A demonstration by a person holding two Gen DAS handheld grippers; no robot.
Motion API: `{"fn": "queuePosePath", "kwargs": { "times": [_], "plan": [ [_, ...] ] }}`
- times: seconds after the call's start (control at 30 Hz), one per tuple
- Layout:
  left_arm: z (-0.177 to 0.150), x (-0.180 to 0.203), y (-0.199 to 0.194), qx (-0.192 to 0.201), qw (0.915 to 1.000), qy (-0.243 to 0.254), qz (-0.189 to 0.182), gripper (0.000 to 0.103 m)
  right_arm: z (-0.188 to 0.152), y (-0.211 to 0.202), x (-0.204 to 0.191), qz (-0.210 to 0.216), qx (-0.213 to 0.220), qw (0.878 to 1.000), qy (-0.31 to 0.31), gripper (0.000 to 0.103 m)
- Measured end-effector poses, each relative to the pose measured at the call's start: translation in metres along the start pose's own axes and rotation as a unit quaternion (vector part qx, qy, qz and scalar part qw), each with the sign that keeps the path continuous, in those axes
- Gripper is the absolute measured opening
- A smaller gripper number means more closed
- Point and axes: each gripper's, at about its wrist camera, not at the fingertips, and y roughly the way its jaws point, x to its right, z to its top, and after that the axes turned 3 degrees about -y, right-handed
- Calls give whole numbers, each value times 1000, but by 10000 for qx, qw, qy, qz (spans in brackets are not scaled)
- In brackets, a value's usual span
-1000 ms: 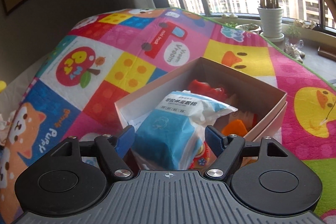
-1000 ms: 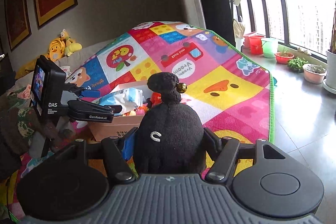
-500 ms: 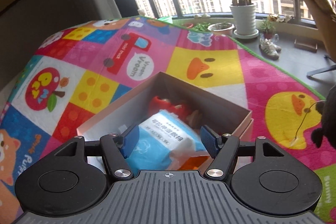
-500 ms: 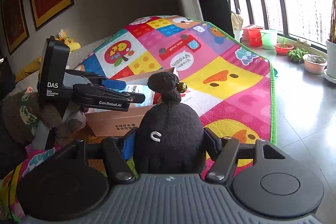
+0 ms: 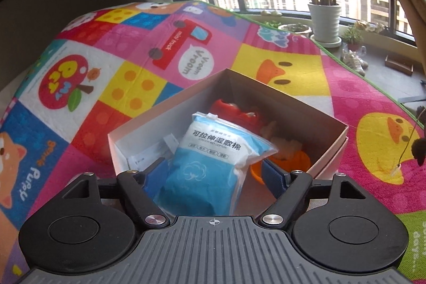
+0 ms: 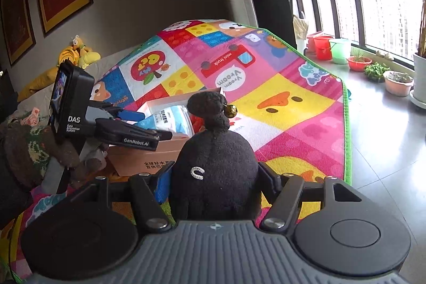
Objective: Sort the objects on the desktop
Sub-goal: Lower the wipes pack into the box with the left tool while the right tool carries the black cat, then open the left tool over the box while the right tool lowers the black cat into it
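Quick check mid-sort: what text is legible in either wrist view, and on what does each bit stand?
"可拉伸湿敷棉", "STRETCH WET COTTON": blue-and-white plastic cotton-pad pack.
"mini truck", "Vroom Vroom", "Puppy": colourful play mat.
"DAS", "GenRobot.AI": black left gripper.
Print on brown cardboard box: partly hidden, unreadable.
Pack's small labels: too small.

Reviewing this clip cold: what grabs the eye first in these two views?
The loud cartoon play mat fills both views. In the left wrist view, the left tool sits at a blue and white wet cotton pack over the open cardboard box, which holds red and orange items. In the right wrist view, the right tool grips a black plush toy with a small gold bell.
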Motion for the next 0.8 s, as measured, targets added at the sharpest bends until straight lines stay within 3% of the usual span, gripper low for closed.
{"fn": "queuePosePath", "kwargs": {
  "times": [0.17, 0.23, 0.33, 0.53, 0.63, 0.8],
  "plan": [
    [-9, -22, -21, 176, 9979, -598, 155, 94, 48, 9, -24, 91, 268, 9986, -442, 65],
    [-16, -35, -35, 280, 9940, -964, 439, 95, 73, 22, -34, 283, 281, 9981, -472, 65],
    [-37, -53, -67, 630, 9858, -1451, 571, 97, 108, 57, -48, 490, 124, 9980, -378, 65],
    [-79, -66, -103, 720, 9826, -1603, 605, 98, 150, 164, -81, 969, -615, 9933, 132, 65],
    [-95, -73, -111, 724, 9789, -1832, 546, 100, 149, 219, -85, 1347, -1061, 9813, 879, 65],
    [-114, -81, -109, 603, 9760, -2055, 390, 100, 120, 292, -86, 1555, -2019, 9516, 1717, 65]
  ]
}}
